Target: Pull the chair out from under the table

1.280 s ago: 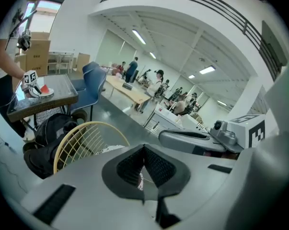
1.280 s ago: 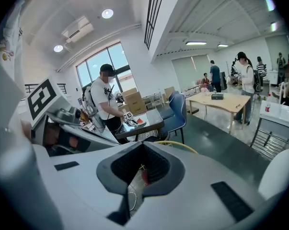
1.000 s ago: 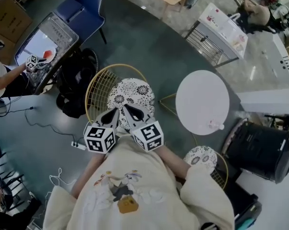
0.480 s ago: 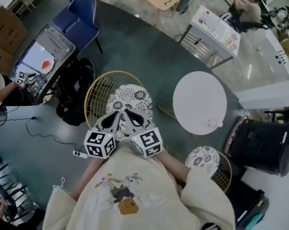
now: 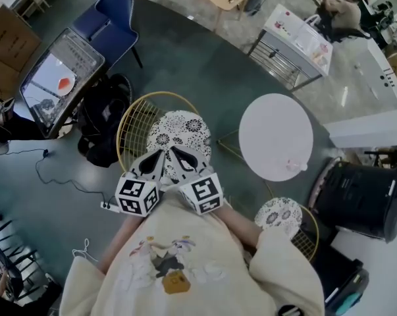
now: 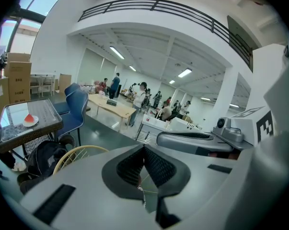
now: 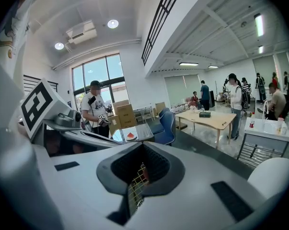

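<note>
A gold wire chair (image 5: 140, 120) with a black-and-white patterned cushion (image 5: 182, 133) stands on the dark floor, left of the round white table (image 5: 276, 137) and apart from it. Both grippers hang side by side over the near edge of the cushion. My left gripper (image 5: 155, 160) is shut with nothing held. My right gripper (image 5: 183, 157) is likewise shut and empty. In the left gripper view the left gripper (image 6: 144, 150) shows the chair's curved wire back (image 6: 82, 152) below. In the right gripper view the right gripper (image 7: 142, 150) shows gold mesh (image 7: 136, 186) through its slit.
A second patterned chair (image 5: 280, 216) sits at the table's near right side. A black backpack (image 5: 103, 114) lies left of the chair, beside a glass-topped table (image 5: 60, 78). Blue chairs (image 5: 116, 18), a white wire cart (image 5: 293, 45), a black bin (image 5: 359, 203) and a floor power strip (image 5: 108, 206) surround the spot.
Both grippers stay shut over the cushion, the left lifted slightly. The person at the left edge has slid almost out of the picture.
</note>
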